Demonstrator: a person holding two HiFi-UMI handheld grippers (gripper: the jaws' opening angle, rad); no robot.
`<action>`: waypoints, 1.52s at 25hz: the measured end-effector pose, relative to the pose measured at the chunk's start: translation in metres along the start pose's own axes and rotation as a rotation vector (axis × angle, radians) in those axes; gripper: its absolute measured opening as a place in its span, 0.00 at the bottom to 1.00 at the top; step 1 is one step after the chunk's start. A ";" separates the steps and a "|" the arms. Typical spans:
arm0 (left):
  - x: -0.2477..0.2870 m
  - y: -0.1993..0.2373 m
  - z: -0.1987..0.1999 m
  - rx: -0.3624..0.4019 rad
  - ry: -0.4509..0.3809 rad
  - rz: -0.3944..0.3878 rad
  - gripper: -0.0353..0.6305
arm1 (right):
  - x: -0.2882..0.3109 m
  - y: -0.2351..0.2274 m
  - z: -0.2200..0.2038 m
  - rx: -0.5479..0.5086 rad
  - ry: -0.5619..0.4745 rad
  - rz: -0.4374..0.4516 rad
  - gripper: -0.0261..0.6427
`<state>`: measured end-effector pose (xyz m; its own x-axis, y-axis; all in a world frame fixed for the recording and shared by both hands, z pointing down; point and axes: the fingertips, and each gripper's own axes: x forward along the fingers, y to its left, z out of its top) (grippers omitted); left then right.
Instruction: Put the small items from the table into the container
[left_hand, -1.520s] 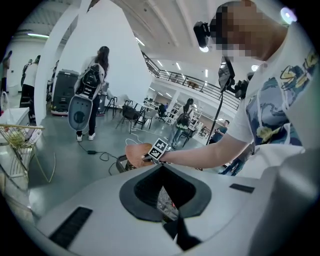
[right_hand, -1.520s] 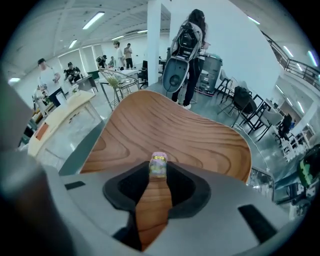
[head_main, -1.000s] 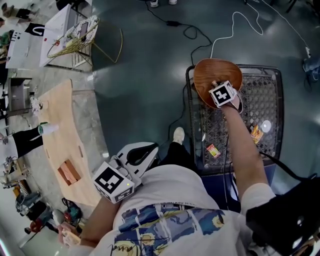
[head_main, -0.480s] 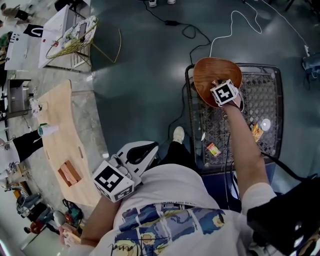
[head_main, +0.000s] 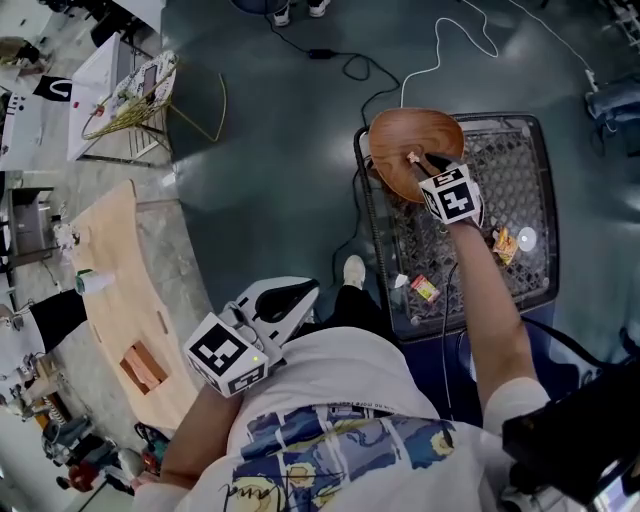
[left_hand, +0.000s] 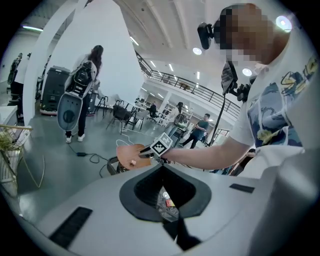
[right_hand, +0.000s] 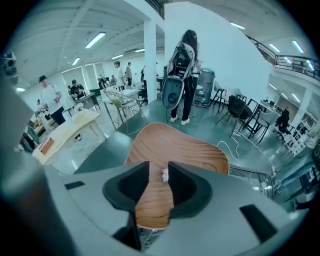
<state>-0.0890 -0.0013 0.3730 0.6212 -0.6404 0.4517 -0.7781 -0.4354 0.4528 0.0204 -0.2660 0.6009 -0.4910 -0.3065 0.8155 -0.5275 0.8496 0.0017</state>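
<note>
Right gripper hangs half open and empty over the wooden bowl, upper middle. The pinkish piece lies in the bowl. Leftover snack packets sit lower right of it on the mesh table, so right's nearer. Left gripper is closed on nothing.

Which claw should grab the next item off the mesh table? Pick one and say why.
Right. The right claw hovers open over the wooden bowl on the mesh table, near the red packet and orange packet. The left claw is held by the person's body, away from the table.
</note>
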 end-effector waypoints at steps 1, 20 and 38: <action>0.000 -0.002 -0.001 0.010 0.002 -0.015 0.06 | -0.010 0.006 0.000 0.002 -0.025 -0.007 0.21; -0.050 -0.073 -0.057 0.143 0.034 -0.286 0.06 | -0.165 0.173 -0.175 0.237 -0.063 -0.169 0.21; -0.092 -0.101 -0.104 0.190 0.099 -0.339 0.07 | -0.147 0.205 -0.274 0.356 0.055 -0.227 0.21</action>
<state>-0.0583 0.1676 0.3659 0.8445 -0.3801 0.3772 -0.5250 -0.7267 0.4431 0.1746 0.0710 0.6401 -0.3019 -0.4375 0.8470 -0.8294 0.5586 -0.0071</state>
